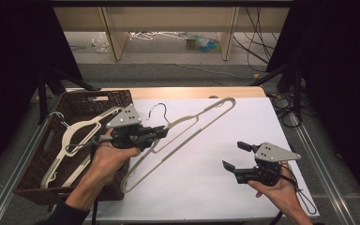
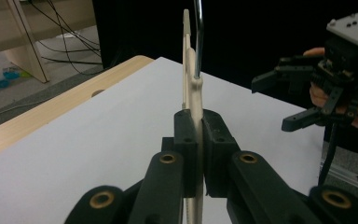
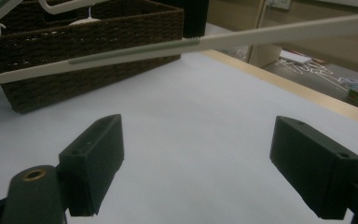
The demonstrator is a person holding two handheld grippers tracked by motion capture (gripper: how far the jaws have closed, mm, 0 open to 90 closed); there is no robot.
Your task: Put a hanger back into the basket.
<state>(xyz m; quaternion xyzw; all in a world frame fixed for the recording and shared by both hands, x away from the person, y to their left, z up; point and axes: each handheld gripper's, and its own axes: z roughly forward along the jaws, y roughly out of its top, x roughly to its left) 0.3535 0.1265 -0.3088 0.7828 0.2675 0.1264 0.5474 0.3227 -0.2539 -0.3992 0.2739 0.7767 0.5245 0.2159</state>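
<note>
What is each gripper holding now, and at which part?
Left gripper clamps the beige hanger at its neck, just below the metal hook. Right gripper is open and holds nothing.

1. A lab-like recording space: black curtains (image 1: pixel 9 56) flank the table (image 1: pixel 243 92) beyond the left gripper (image 1: pixel 161 132).
2. Loose cables (image 1: pixel 258 42) trail across the floor (image 1: pixel 178 70) farther behind.
3. Metal rails (image 1: pixel 316 159) run just beside the right gripper (image 1: pixel 234 155).

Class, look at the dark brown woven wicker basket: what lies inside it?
Inside the dark brown woven wicker basket lie cream plastic hangers. The left hand covers its near corner, so anything there is hidden.
</note>
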